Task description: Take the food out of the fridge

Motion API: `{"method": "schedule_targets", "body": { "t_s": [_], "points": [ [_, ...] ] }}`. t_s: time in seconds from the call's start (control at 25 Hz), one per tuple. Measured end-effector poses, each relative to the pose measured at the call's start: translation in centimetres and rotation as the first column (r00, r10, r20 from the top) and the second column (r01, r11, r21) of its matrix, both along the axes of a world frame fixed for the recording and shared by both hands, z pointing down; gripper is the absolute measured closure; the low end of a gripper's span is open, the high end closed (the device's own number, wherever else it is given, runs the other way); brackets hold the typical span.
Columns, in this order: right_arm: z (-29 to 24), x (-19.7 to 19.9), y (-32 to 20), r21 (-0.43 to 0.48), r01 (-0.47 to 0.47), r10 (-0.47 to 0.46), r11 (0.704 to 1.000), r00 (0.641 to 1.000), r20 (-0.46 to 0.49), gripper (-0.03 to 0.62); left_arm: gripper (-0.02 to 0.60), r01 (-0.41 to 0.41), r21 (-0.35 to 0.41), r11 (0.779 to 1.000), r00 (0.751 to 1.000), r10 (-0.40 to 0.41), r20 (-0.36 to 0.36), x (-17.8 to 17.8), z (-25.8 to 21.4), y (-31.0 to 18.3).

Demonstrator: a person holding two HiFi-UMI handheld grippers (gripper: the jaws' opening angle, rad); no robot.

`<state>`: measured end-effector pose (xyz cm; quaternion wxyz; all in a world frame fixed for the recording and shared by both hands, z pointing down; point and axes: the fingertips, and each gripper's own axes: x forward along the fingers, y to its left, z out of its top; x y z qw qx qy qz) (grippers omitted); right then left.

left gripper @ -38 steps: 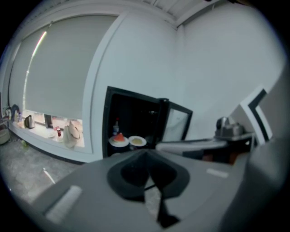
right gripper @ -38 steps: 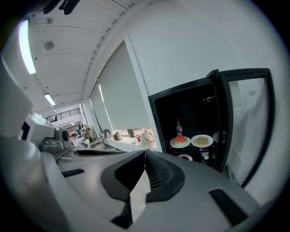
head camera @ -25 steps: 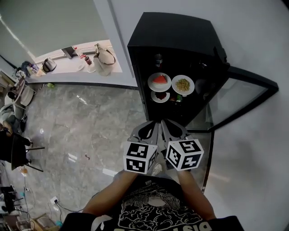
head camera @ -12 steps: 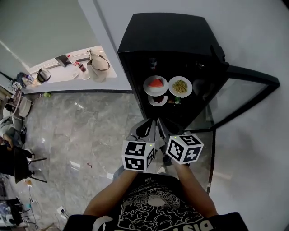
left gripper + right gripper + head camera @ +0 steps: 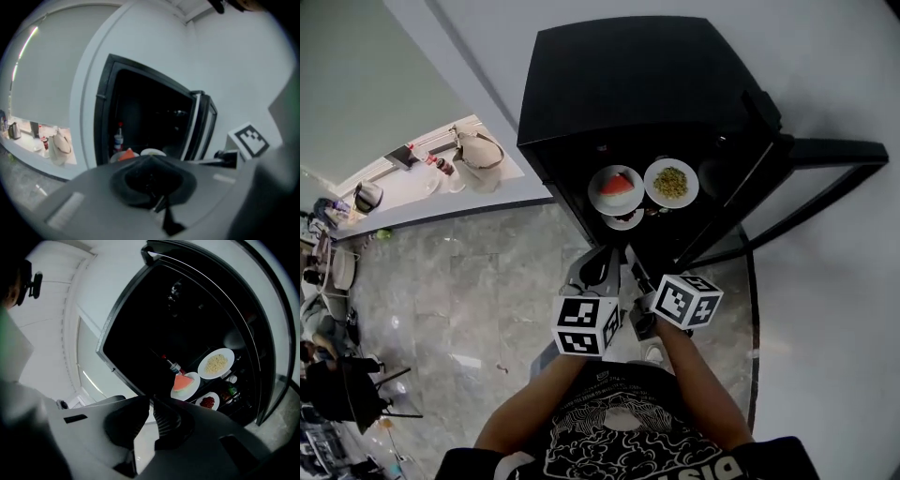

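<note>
Inside open fridge (image 5: 637, 84) — watermelon plate (image 5: 616, 190).

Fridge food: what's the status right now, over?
Left gripper, right gripper shut, empty, short of the fridge. Watermelon plate, grain plate, small red dish on shelves. Door open, nothing in the way.

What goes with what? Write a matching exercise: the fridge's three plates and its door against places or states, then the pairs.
1 watermelon plate
2 plate of yellow grains
3 small plate of red food
4 fridge door

A swung open
B below the other two plates
C top row, right in the head view
D top row, left in the head view

Pairs: 1-D, 2-C, 3-B, 4-A
</note>
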<state>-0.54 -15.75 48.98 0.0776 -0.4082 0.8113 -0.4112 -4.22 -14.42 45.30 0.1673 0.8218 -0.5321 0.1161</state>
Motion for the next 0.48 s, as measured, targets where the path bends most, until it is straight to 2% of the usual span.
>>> {"method": "schedule_targets", "body": {
  "t_s": [0.28,0.36,0.48],
  "points": [
    [5.1,-0.6,-4.5,-0.127,-0.136,0.154,0.983,0.977,0.148,0.587,0.581,-0.095,-0.035,0.995,0.995,0.095,-0.003,-1.2,1.5,-3.3],
    [6.4,-1.0,-5.2,-0.164,-0.153,0.184,0.974,0.964,0.190,0.526,0.581,-0.120,-0.040,0.992,0.993,0.120,0.000,-1.4,1.9,-3.9],
    [8.1,-1.2,-6.2,-0.212,-0.190,0.238,0.959,0.943,0.234,0.516,0.581,-0.153,-0.049,0.987,0.988,0.153,0.001,-1.8,2.3,-4.7]
  ]
}}
